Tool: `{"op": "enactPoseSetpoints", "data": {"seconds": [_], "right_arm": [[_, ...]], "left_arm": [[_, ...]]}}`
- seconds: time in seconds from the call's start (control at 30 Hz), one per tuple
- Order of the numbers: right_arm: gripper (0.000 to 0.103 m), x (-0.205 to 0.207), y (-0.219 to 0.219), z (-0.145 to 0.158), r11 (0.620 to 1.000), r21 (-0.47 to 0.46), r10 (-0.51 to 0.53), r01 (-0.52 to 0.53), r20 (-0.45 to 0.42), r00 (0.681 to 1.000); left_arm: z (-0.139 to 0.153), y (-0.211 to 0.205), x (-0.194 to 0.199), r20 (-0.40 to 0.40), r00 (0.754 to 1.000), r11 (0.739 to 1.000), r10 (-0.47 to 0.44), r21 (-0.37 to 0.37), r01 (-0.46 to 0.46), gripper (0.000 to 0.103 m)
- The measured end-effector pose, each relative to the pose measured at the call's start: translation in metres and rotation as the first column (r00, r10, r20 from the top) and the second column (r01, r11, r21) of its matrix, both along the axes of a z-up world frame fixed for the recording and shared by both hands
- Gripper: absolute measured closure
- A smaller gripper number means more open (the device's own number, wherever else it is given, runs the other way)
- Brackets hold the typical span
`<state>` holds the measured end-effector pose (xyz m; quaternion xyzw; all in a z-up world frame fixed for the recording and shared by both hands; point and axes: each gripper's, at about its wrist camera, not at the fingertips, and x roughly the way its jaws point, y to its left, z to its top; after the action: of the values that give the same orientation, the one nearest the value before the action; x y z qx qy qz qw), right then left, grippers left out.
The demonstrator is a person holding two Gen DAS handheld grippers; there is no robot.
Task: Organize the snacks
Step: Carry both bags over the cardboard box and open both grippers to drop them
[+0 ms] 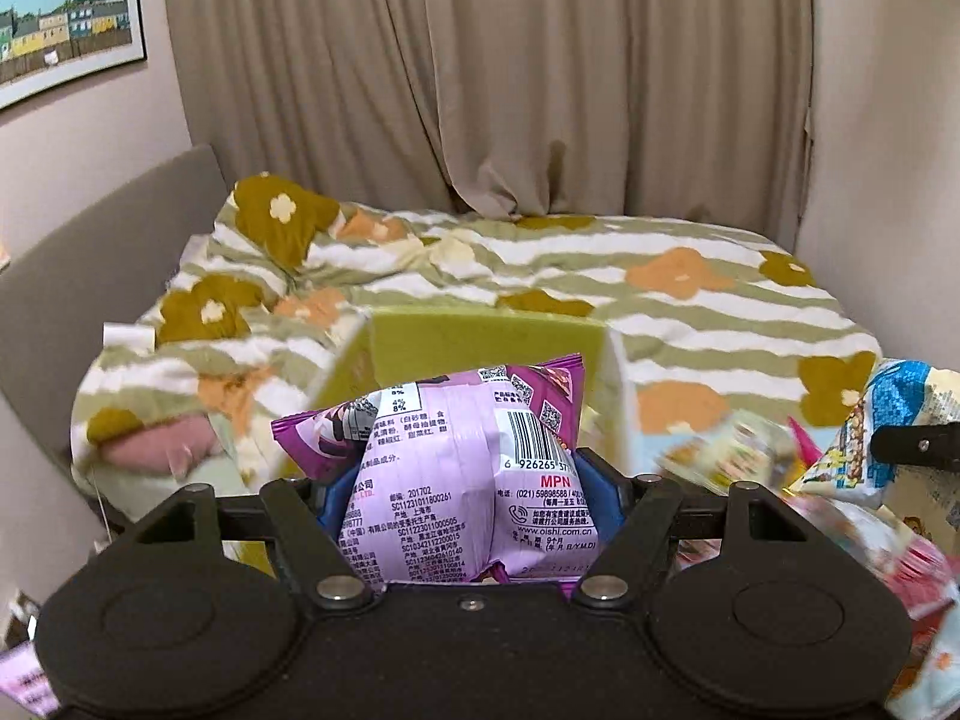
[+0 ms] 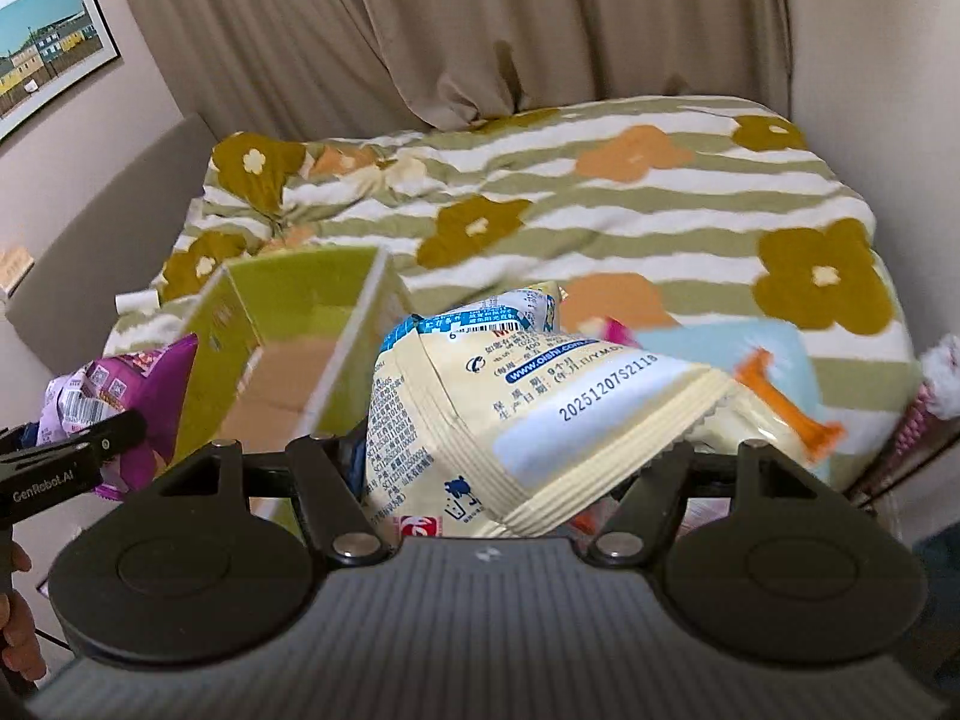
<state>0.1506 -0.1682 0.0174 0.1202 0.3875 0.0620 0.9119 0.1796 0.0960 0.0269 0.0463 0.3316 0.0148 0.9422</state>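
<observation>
My left gripper (image 1: pixel 462 495) is shut on a purple snack bag (image 1: pixel 456 468), held up in front of a green cardboard box (image 1: pixel 486 348) on the bed. My right gripper (image 2: pixel 504 480) is shut on a cream and blue snack bag (image 2: pixel 528 396), held just right of the same open box (image 2: pixel 294 312). The purple bag (image 2: pixel 120 396) and the left gripper (image 2: pixel 66 462) show at the left edge of the right wrist view. The cream bag (image 1: pixel 888 420) shows at the right of the left wrist view.
The box stands on a bed with a striped flower quilt (image 2: pixel 630 204). More snack packets (image 1: pixel 738 450) lie right of the box, blurred. A light blue packet with orange print (image 2: pixel 768 378) lies beyond the cream bag. Curtains (image 1: pixel 480 72) and walls close the bed in.
</observation>
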Motion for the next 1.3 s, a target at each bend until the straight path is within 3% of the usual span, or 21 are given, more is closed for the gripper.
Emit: {"op": "enactPoseSetpoints", "data": {"seconds": [0.23,0.43,0.6,0.67,0.73,1.3], "right_arm": [[0.020,0.068,0.082,0.001,1.000,0.019,-0.004,0.004,-0.026,1.000],[0.019,0.116,0.134,-0.009,0.999,0.011,-0.048,0.049,-0.039,0.998],[0.019,0.137,0.157,-0.018,0.995,0.006,-0.094,0.095,-0.058,0.994],[0.019,0.143,0.163,-0.023,0.994,-0.005,-0.105,0.105,-0.069,0.992],[0.019,0.148,0.167,-0.028,0.994,-0.007,-0.111,0.111,-0.087,0.990],[0.018,0.189,0.208,-0.038,0.999,-0.036,0.001,-0.004,-0.083,0.997]], "left_arm": [[-0.009,0.050,0.072,-0.039,0.997,0.998,-0.068,0.004,0.068,0.027],[-0.045,0.066,0.134,-0.119,0.980,0.987,-0.159,-0.010,0.159,0.027],[-0.071,0.070,0.163,-0.162,0.962,0.975,-0.221,-0.027,0.219,0.023],[-0.077,0.072,0.169,-0.172,0.958,0.973,-0.232,-0.032,0.230,0.009],[-0.080,0.075,0.169,-0.174,0.959,0.974,-0.225,-0.023,0.225,0.003],[-0.065,0.123,0.137,-0.168,0.983,0.996,-0.079,-0.050,0.072,0.001]]}}
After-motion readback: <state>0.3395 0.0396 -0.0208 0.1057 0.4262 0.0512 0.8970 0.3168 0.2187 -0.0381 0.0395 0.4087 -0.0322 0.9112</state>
